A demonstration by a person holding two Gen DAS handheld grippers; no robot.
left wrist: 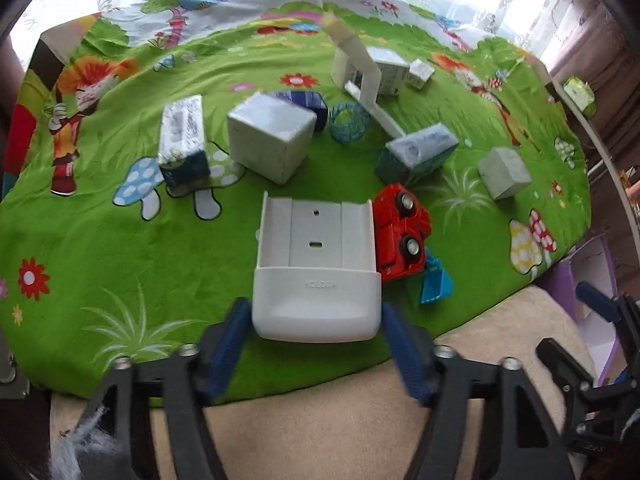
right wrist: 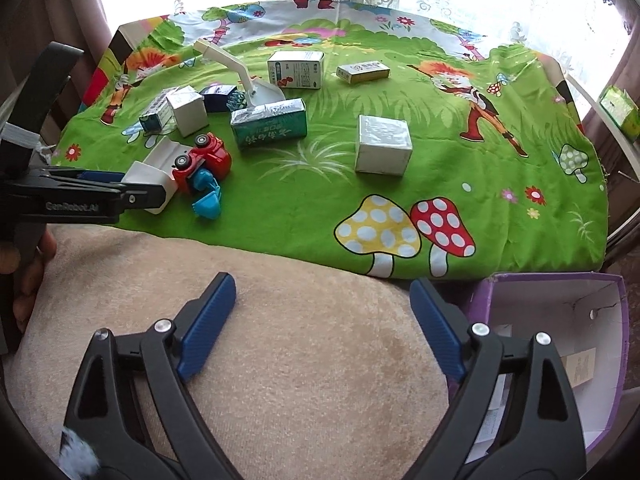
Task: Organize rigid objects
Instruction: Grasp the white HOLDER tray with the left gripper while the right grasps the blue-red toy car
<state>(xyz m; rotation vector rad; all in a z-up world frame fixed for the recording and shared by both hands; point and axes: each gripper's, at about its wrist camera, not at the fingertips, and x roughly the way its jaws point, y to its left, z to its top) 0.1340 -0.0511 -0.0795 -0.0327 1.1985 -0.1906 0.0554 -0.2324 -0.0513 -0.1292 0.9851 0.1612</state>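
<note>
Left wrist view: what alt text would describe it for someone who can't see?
Blue-tipped tongs straddle a white plastic holder lying on a green cartoon-print cloth. A red toy truck lies on its side against the holder, with small boxes scattered beyond.

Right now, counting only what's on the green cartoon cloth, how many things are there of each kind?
Boxes: 7
White holder: 1
Red toy truck with blue scoop: 1
Blue mesh ring: 1
White long-handled scoop: 1
Total: 11
</note>
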